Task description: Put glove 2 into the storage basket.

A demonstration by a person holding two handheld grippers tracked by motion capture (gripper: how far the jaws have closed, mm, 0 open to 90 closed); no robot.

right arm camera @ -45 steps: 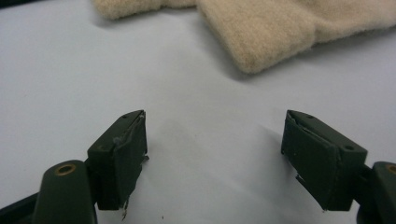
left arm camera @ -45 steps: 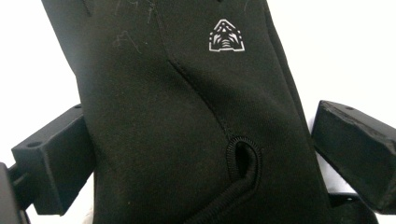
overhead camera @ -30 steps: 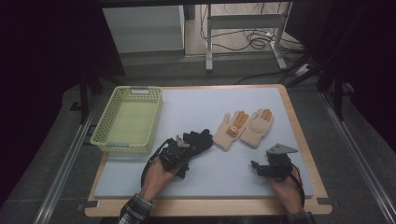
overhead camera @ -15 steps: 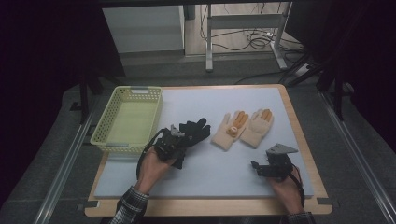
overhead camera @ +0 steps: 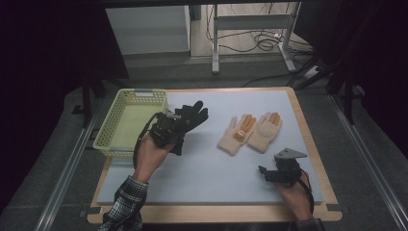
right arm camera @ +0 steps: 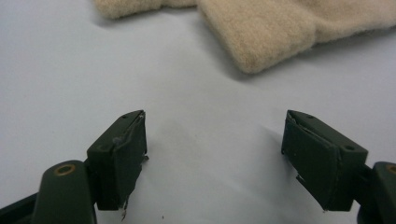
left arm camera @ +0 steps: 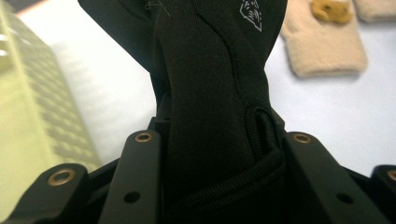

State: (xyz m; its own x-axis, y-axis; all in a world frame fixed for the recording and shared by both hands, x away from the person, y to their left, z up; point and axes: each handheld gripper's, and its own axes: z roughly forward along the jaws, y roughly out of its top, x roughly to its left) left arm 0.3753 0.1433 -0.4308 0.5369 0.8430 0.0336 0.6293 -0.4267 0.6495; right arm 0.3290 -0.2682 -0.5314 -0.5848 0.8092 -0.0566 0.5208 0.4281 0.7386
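Left gripper (overhead camera: 179,126): jaws clamped on the cuff of a black glove (left arm camera: 210,84), held above the table (overhead camera: 202,168) just beside the yellow basket (overhead camera: 108,137); bare grey surface beneath and toward the person. Glove: dark knit, ribbed cuff, small white logo, fingers splayed upward. Right gripper (right arm camera: 217,154): jaws apart, nothing between, resting low near the table's front right edge; two beige gloves (overhead camera: 250,132) lie just ahead.

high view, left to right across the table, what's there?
Yellow basket → left gripper holding the black glove → beige glove pair → right gripper, jaws open and empty.
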